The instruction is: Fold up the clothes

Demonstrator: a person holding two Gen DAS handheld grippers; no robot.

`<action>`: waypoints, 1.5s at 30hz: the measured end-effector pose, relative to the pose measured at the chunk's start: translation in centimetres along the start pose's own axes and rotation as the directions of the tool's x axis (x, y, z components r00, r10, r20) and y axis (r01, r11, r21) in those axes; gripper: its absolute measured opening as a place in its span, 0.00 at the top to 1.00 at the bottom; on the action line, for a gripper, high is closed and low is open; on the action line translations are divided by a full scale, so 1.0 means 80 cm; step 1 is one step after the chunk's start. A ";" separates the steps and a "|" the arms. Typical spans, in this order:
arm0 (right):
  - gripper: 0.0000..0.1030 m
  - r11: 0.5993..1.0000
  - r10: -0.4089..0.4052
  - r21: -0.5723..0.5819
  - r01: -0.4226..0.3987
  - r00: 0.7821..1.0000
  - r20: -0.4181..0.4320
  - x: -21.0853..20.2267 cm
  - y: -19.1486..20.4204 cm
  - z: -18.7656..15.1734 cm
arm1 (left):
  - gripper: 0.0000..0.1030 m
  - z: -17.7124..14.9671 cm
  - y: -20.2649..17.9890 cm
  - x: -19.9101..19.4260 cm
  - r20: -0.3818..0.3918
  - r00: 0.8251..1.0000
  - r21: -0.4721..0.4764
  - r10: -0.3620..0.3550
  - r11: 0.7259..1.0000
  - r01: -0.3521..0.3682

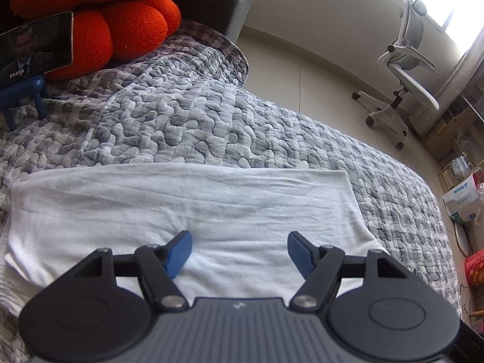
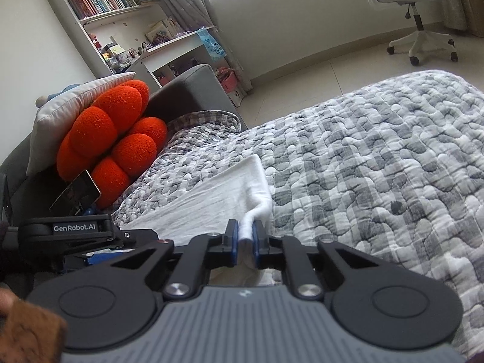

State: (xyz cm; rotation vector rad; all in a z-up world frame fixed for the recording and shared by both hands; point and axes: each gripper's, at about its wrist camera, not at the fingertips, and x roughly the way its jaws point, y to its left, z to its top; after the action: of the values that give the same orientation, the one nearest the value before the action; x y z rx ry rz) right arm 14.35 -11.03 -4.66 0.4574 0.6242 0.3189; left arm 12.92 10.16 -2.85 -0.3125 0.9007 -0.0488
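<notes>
The white cloth (image 1: 181, 205) lies flat on the grey quilt (image 1: 211, 115), filling the lower middle of the left view. The left gripper (image 1: 239, 251) hangs over it, jaws wide. The right gripper (image 2: 245, 233) pinches a bunched cloth edge (the neighbouring gripper's body reads "GenRobot.AI").

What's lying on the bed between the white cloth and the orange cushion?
Only bare grey checked quilt separates the white cloth from the orange cushion, seen in both wrist views.
</notes>
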 end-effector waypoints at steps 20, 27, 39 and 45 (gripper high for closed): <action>0.89 0.804 0.168 -0.562 -0.191 0.981 -0.093 0.032 0.174 -0.049 | 0.33 0.016 0.141 -0.046 0.099 0.988 -0.395 -0.121 0.906 0.150; 0.89 0.745 0.161 -0.615 -0.258 0.965 -0.209 0.054 0.192 -0.081 | 0.33 0.016 0.138 -0.034 0.059 0.979 -0.383 -0.195 0.901 0.203; 0.89 0.759 0.206 -0.596 -0.261 0.965 -0.160 0.035 0.186 -0.063 | 0.30 0.015 0.106 -0.015 -0.003 0.958 -0.308 -0.286 0.912 0.271; 0.89 0.764 0.226 -0.587 -0.267 0.963 -0.144 0.034 0.188 -0.061 | 0.48 0.019 0.098 -0.004 -0.020 0.955 -0.265 -0.295 0.923 0.279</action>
State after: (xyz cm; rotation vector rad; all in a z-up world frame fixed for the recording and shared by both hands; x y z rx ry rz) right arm 11.18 4.48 -1.92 -0.0966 0.4883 0.7636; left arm 13.19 18.04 -4.00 -0.6915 0.9160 -0.2139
